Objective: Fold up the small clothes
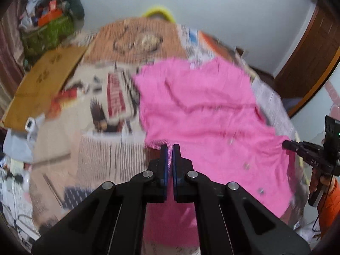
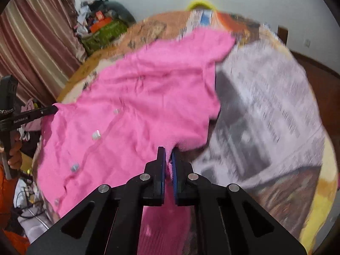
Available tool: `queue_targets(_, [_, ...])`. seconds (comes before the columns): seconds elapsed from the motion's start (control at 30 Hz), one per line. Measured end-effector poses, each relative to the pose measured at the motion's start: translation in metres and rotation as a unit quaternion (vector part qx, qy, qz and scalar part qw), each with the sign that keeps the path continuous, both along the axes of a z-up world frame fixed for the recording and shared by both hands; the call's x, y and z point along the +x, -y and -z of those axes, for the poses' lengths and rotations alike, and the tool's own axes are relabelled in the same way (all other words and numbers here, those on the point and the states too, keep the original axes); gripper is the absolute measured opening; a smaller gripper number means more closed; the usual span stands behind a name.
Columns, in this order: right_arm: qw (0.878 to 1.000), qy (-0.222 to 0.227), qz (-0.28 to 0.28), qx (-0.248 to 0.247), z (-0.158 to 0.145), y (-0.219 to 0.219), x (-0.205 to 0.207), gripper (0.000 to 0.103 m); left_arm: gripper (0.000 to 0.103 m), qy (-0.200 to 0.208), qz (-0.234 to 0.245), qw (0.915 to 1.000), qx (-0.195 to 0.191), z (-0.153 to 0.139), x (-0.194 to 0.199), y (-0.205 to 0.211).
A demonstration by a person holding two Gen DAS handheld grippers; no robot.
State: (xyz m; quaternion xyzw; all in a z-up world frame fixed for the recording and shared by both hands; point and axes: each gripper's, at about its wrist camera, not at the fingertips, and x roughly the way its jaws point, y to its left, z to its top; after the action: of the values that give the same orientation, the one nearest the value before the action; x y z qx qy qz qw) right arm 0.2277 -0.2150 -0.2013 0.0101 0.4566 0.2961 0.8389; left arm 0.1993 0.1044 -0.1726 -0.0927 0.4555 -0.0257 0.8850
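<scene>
Both fisheye views are smeared by motion blur, so the print on the newspapers (image 2: 265, 97) spread under the clothing cannot be read, and the surface beneath them is mostly covered; whether it is a tabletop or a bed is hard to tell. A pink knitted cardigan (image 1: 201, 110) lies spread across the papers, its row of pale buttons (image 2: 96, 135) facing up. Its long axis runs away from the cameras, the hem near and the shoulders far, and the near hem is lifted off the surface. The left gripper (image 1: 170, 148) is clenched on one corner of the hem, a strip of pink knit pinched between its blue-padded fingers (image 1: 164, 165). The right gripper (image 2: 167, 151) is clamped the same way on the opposite hem corner, with fabric bunched between its fingers (image 2: 174, 170). Each gripper also appears at the edge of the other's view, its handle held by a hand that is cut off by the frame. Beyond the cardigan lie an orange patterned cloth (image 1: 136, 40) and a flat sheet of cardboard (image 1: 45, 80). In the far corner, beside a striped curtain (image 2: 36, 31), a green bag (image 1: 47, 31) holds a jumble of clothes and an orange box, too blurred to tell apart. A yellow curved thing (image 1: 158, 12) peeks over the far edge, mostly hidden.
</scene>
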Motion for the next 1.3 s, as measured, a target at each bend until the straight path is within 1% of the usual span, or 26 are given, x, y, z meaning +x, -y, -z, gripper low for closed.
queue_targets(0.13, [0.999,0.040,0.012,0.023,-0.030,0.001,0.016,0.005,0.003,0.040,0.000,0.9992,0.006,-0.028,0.022,0.002])
queue_targets(0.2, [0.998,0.061,0.018,0.031,-0.044,-0.001,0.026,0.005,0.003,0.054,-0.001,0.9985,0.010,-0.037,0.031,0.002])
queue_targets(0.3, [0.995,0.085,0.024,0.037,-0.060,-0.004,0.042,0.005,0.003,0.066,-0.007,0.9977,0.016,-0.044,0.055,-0.001])
queue_targets(0.37, [0.994,0.097,0.027,0.035,-0.064,-0.005,0.054,0.005,0.003,0.066,-0.012,0.9975,0.024,-0.042,0.071,-0.003])
queue_targets(0.43, [0.994,0.102,0.035,0.029,-0.063,-0.009,0.073,0.005,0.003,0.059,-0.016,0.9978,0.028,-0.034,0.092,-0.009])
queue_targets(0.5, [0.994,0.097,0.042,0.026,-0.057,-0.010,0.090,0.005,0.003,0.047,-0.021,0.9983,0.028,-0.022,0.111,-0.015])
queue_targets(0.63, [0.995,0.079,0.058,0.009,-0.035,-0.014,0.124,0.005,0.003,0.006,-0.035,0.9988,0.034,0.016,0.147,-0.030])
queue_targets(0.73, [0.996,0.055,0.068,0.001,-0.014,-0.013,0.145,0.006,0.003,-0.028,-0.052,0.9979,0.028,0.045,0.164,-0.044])
queue_targets(0.8, [0.996,0.048,0.069,-0.012,-0.004,-0.013,0.151,0.007,0.003,-0.043,-0.062,0.9967,0.031,0.060,0.169,-0.052])
queue_targets(0.9, [0.996,0.040,0.069,-0.027,0.006,-0.012,0.155,0.009,0.010,-0.053,-0.068,0.9961,0.021,0.068,0.166,-0.060])
queue_targets(0.93, [0.996,0.039,0.071,-0.033,0.006,-0.010,0.154,0.014,0.014,-0.053,-0.068,0.9962,0.014,0.069,0.163,-0.063])
queue_targets(0.97, [0.996,0.039,0.075,-0.035,0.005,-0.008,0.153,0.021,0.019,-0.052,-0.068,0.9963,0.008,0.068,0.159,-0.065])
queue_targets(1.0, [0.996,0.040,0.077,-0.034,0.003,-0.005,0.151,0.025,0.021,-0.050,-0.068,0.9964,0.006,0.065,0.156,-0.065])
queue_targets(1.03, [0.995,0.046,0.078,-0.030,-0.001,-0.001,0.146,0.031,0.027,-0.048,-0.069,0.9965,0.004,0.063,0.150,-0.066])
queue_targets(1.07, [0.995,0.052,0.077,-0.028,-0.003,0.001,0.142,0.034,0.030,-0.046,-0.068,0.9967,0.001,0.061,0.145,-0.067])
queue_targets(1.17, [0.995,0.057,0.074,-0.031,-0.009,0.010,0.128,0.038,0.035,-0.046,-0.063,0.9969,-0.010,0.058,0.130,-0.068])
queue_targets(1.3, [0.996,0.047,0.071,-0.036,-0.006,0.018,0.109,0.038,0.036,-0.060,-0.061,0.9959,-0.028,0.066,0.118,-0.069])
